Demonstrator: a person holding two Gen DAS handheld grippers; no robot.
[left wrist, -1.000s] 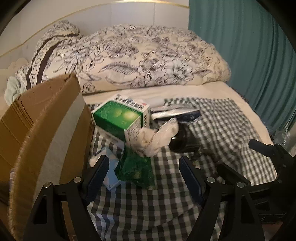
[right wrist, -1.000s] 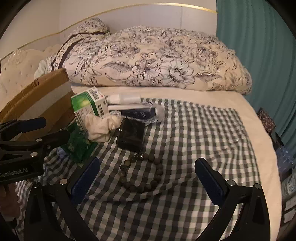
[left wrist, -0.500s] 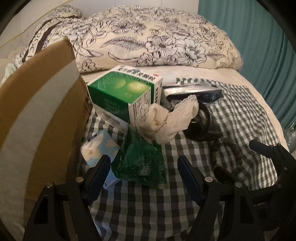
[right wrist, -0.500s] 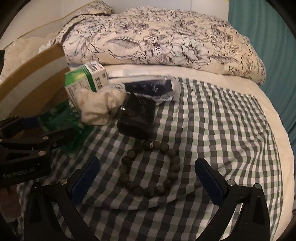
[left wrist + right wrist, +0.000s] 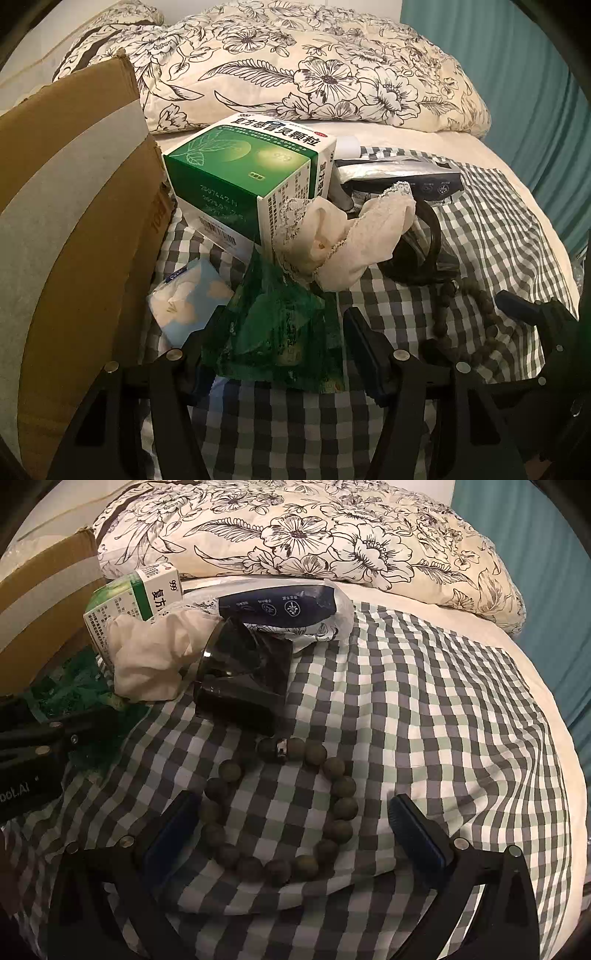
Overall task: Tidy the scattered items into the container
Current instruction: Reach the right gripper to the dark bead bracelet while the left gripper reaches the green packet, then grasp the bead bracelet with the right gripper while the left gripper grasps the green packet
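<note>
A bed [image 5: 509,653] with a cream sheet carries a green-and-white checked cloth [image 5: 424,709]. Behind it lies a bunched duvet [image 5: 314,70] printed with black flowers, against a pale headboard [image 5: 22,74]. A teal curtain [image 5: 517,74] hangs on the right under dim, warm light.

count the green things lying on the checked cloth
2. A green and white cardboard medicine box sits at the back beside the brown cardboard container; a crinkly green plastic packet lies in front of it, between the left gripper's closing jaws. Others may be hidden underneath.
</note>
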